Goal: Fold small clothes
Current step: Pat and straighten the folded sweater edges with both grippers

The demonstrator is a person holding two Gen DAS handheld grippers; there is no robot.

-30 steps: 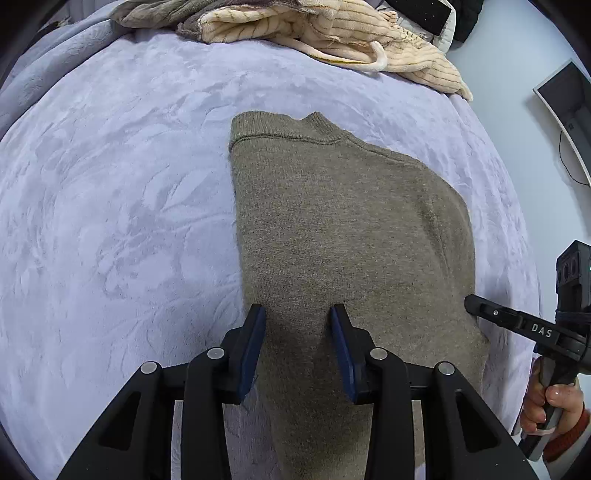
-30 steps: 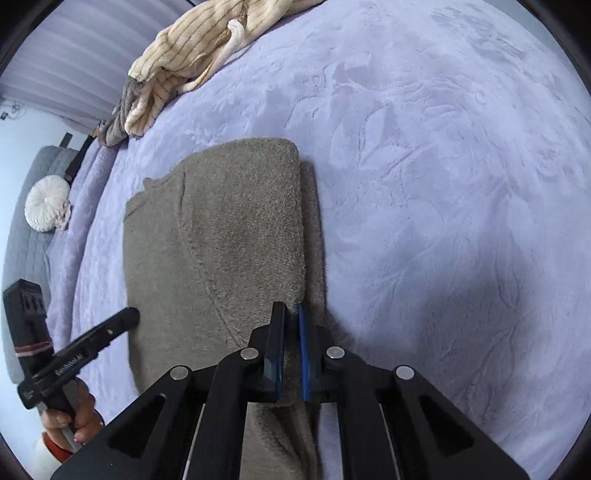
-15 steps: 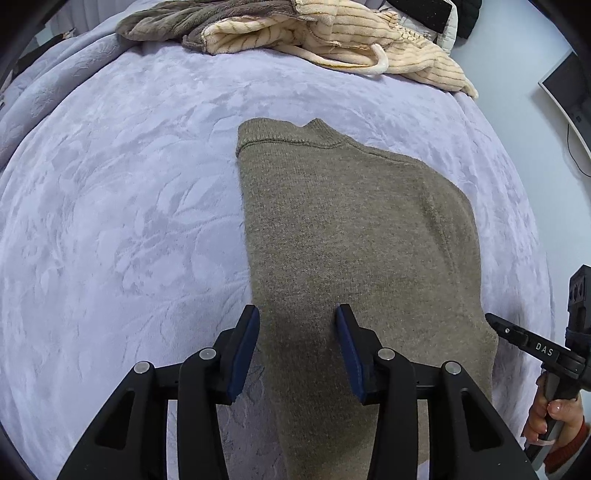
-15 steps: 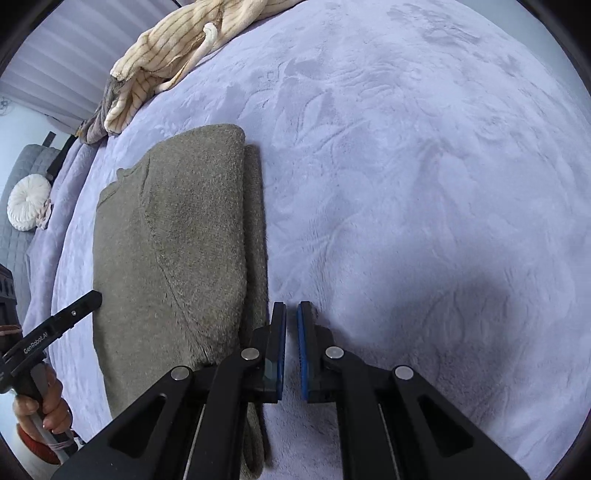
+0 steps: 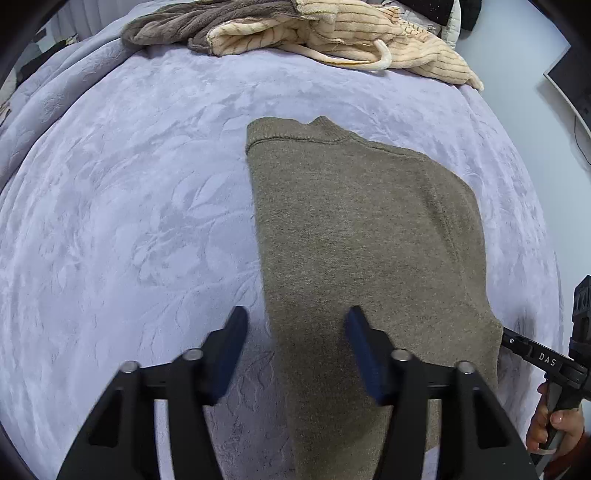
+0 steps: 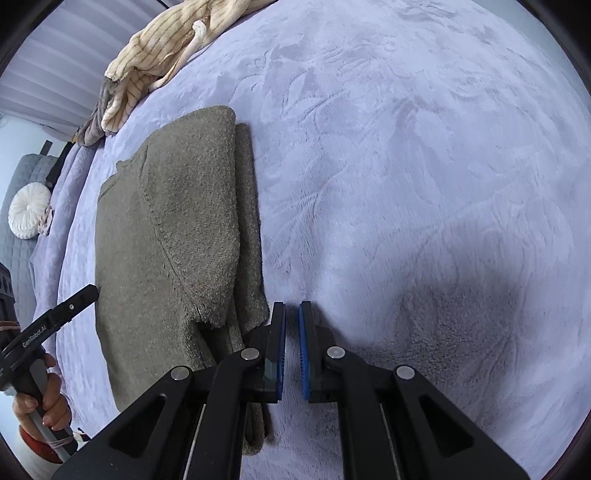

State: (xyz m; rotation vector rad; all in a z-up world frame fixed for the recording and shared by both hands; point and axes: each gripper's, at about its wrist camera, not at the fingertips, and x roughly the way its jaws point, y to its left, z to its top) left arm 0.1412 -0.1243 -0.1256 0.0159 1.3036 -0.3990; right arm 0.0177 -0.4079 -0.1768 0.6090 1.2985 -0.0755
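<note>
Just 1 folded sweater (image 5: 362,236) on bed (image 5: 129,221), 2 garments piled (image 5: 295,33).

Sweater (image 5: 362,236): olive-brown knit wool-like cloth, matt, fuzzy nap, ribbed collar at far end from left tongs. Blanket (image 5: 129,221) under it: lilac plush fleece, soft sheen, embossed leaf pattern, all round both tongs. Left gripper (image 5: 295,332) & right gripper (image 6: 291,325): matt black plastic arms, silvery metal pivot pins, blue rubbery pads; right's pads look ridged. Far beyond left tongs: cream ribbed plush garment (image 5: 351,33), brown fleecy cloth (image 5: 192,26).
</note>
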